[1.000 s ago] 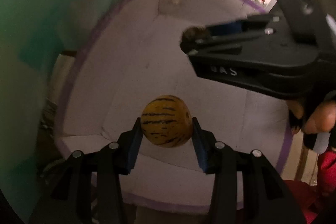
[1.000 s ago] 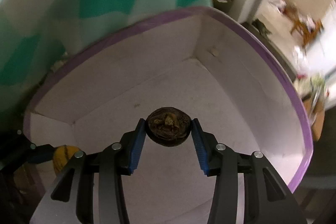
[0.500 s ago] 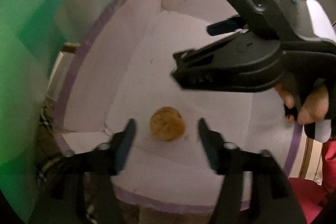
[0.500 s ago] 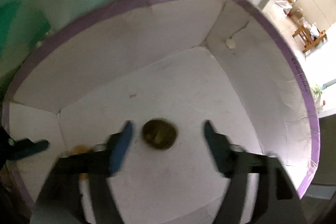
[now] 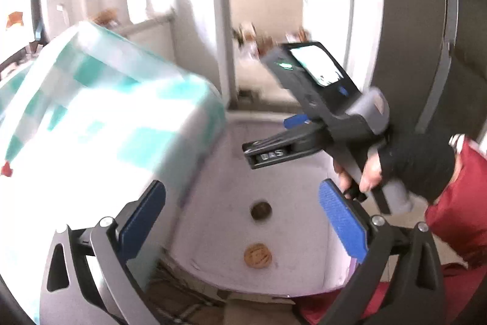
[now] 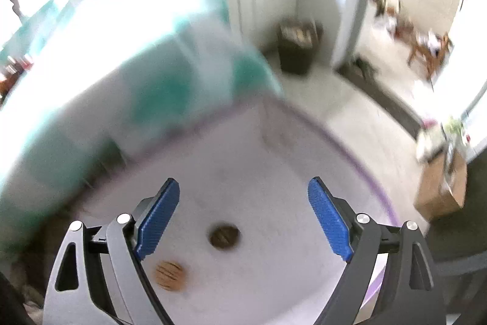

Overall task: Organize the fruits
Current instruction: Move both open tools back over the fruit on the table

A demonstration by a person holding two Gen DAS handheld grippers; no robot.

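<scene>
Two fruits are seen lying on the white floor of the box point(image 6: 274, 172), whose rim is edged in purple: a yellow striped melon point(image 6: 169, 275) and a dark brown round fruit point(image 6: 224, 236). They rest near each other but apart, neither touching a wall, and neither is held by anything.

The left gripper point(image 5: 240, 221) is held above the box with its blue pads spread wide; its jaws have just been opening, and nothing is pressed between them, the melon point(image 5: 257, 255) being seen well below and clear of the pads. The right gripper point(image 6: 243, 218) is likewise spread wide after just opening, with the dark fruit framed far beneath its gap but not touched. In the left view the right gripper is gripped by a person's hand point(image 5: 365, 172) in a dark fingerless glove, raised over the box interior.

The fruits appear to be gathered in the box as their collection place, which would explain why both tools are parted and lifted clear. A table covered with a green-and-white checked cloth point(image 5: 91, 118) stands just beside the box; further fruit there cannot be made out because of blur.
</scene>
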